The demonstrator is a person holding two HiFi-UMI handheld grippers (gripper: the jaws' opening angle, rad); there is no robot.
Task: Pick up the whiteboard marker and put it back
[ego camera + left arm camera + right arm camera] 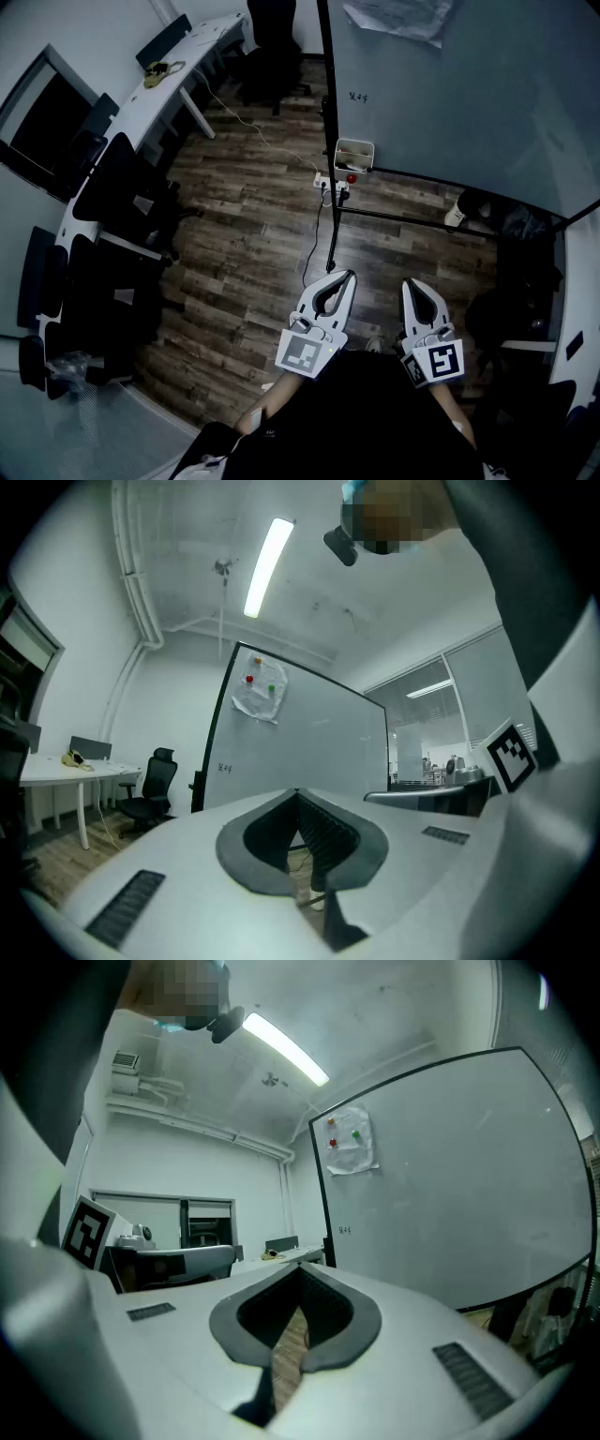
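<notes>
A big whiteboard (469,89) on a black stand rises ahead of me. A small white holder (353,154) hangs at its lower left corner, with a red blob (351,177) just under it. I cannot make out a marker in any view. My left gripper (349,274) and right gripper (410,282) are held low and close to my body, side by side, both pointing toward the board. Each has its jaws shut with nothing between them. The left gripper view shows its tips (298,794) meeting before the whiteboard (309,733). The right gripper (302,1269) also faces the whiteboard (450,1185).
A long white desk (141,108) with black office chairs (122,192) runs along the left wall. A power strip and cable (328,183) lie on the wooden floor by the board's foot. Dark bags (520,225) sit at the right. A sheet of paper (398,19) hangs on the board.
</notes>
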